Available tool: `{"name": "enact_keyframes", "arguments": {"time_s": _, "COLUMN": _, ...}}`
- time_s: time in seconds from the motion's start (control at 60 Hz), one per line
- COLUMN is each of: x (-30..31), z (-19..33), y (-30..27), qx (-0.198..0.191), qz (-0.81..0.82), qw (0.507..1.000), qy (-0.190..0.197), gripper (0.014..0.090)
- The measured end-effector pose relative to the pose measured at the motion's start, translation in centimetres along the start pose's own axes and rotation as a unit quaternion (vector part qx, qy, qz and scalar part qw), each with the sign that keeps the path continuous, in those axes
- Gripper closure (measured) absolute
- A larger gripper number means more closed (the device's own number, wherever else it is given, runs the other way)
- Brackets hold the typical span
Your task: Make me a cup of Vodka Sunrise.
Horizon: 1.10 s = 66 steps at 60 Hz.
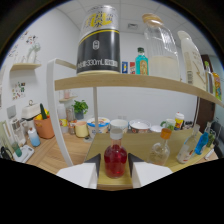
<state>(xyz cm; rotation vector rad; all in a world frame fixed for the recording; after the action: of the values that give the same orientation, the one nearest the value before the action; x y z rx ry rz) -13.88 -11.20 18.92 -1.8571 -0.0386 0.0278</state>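
Office-like room, white walls; wooden shelf [150,84] overhead carries a black-and-yellow can [98,39] and a glass jar [162,47]. Tool [115,166] is open, fingers flanking a small round flask of red liquid [115,161] that stands on the wooden worktop [55,152]; whether they touch the glass I cannot tell. Flask judged: glass, rigid, smooth, breakable, modest weight, contents will slosh. Best hold looks to be across the bulb's widest part, kept upright. More bottles stand beyond the fingers.
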Motion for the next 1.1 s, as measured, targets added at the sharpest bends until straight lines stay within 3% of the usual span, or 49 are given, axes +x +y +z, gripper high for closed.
{"name": "enact_keyframes", "arguments": {"time_s": 0.1, "x": 0.2, "z": 0.6, "y": 0.1, "qx": -0.003, "qz": 0.003, "qw": 1.000, "qy": -0.001, "gripper": 0.0686}}
{"name": "enact_keyframes", "arguments": {"time_s": 0.35, "x": 0.4, "z": -0.3, "y": 0.2, "qx": -0.002, "qz": 0.009, "qw": 1.000, "qy": -0.010, "gripper": 0.0701}}
{"name": "enact_keyframes", "arguments": {"time_s": 0.55, "x": 1.6, "z": -5.2, "y": 0.6, "qx": 0.007, "qz": 0.021, "qw": 0.999, "qy": -0.028, "gripper": 0.0705}}
{"name": "enact_keyframes", "arguments": {"time_s": 0.783, "x": 5.5, "z": -9.2, "y": 4.3, "qx": -0.005, "qz": 0.057, "qw": 0.998, "qy": -0.017, "gripper": 0.0705}}
{"name": "enact_keyframes", "arguments": {"time_s": 0.95, "x": 7.2, "z": -9.9, "y": 5.1, "qx": -0.001, "qz": 0.189, "qw": 0.981, "qy": -0.038, "gripper": 0.0705}}
{"name": "enact_keyframes", "arguments": {"time_s": 1.1, "x": 7.3, "z": -9.8, "y": 3.8, "qx": 0.001, "qz": 0.360, "qw": 0.930, "qy": -0.078, "gripper": 0.0706}}
